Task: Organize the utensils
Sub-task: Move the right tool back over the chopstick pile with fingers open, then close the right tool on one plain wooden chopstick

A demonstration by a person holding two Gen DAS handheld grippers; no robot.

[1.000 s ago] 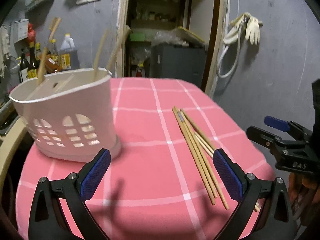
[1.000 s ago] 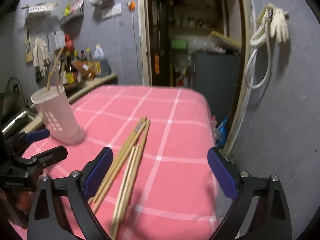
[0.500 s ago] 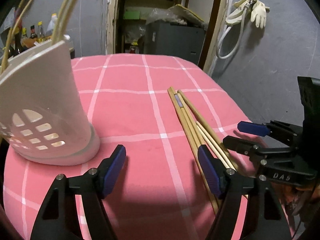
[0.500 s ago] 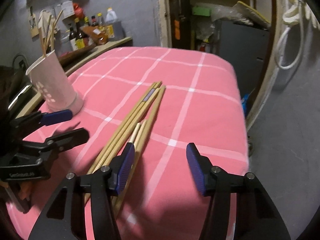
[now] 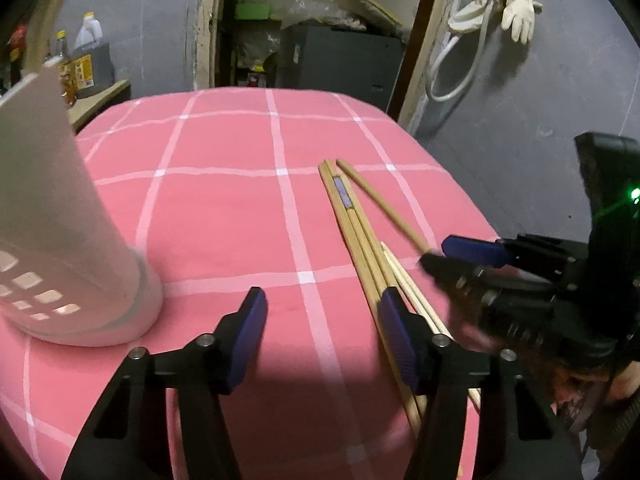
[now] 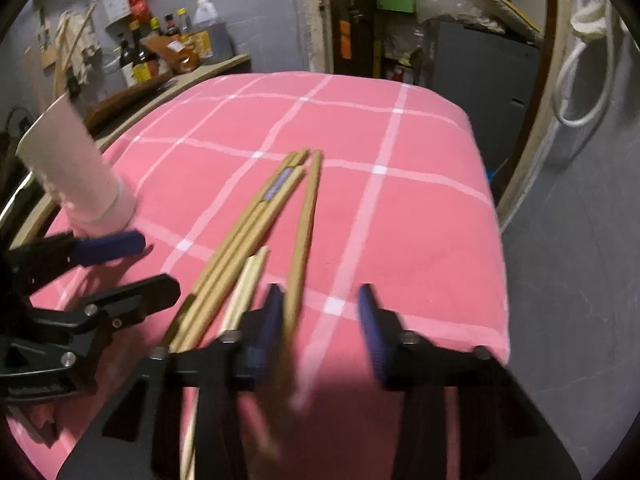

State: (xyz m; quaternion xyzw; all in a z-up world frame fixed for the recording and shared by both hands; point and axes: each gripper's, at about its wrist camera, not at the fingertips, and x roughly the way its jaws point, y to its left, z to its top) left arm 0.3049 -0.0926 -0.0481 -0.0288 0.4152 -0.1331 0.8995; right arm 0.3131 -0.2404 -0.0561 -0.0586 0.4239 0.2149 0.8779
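Note:
Several wooden chopsticks (image 5: 360,232) lie in a loose bundle on the pink checked cloth (image 5: 224,208); they also show in the right wrist view as chopsticks (image 6: 248,232). A white slotted utensil holder (image 5: 60,240) stands at the left, seen too as the holder (image 6: 76,172). My left gripper (image 5: 324,332) is closing low over the cloth, with only cloth between its jaws and its right pad against the bundle. My right gripper (image 6: 320,320) is closing around one separate chopstick (image 6: 304,240), which lies beside its left pad with a gap on the other side.
Bottles (image 6: 176,52) stand on a wooden counter behind the table at the left. An open doorway with a dark cabinet (image 5: 340,60) is at the back. Gloves and a hose (image 5: 504,4) hang on the grey wall to the right. The table's right edge (image 6: 492,240) drops to the floor.
Both grippers moved forward and down onto the chopsticks, and both sets of jaws narrowed. The holder slid toward the left edge of the left wrist view.

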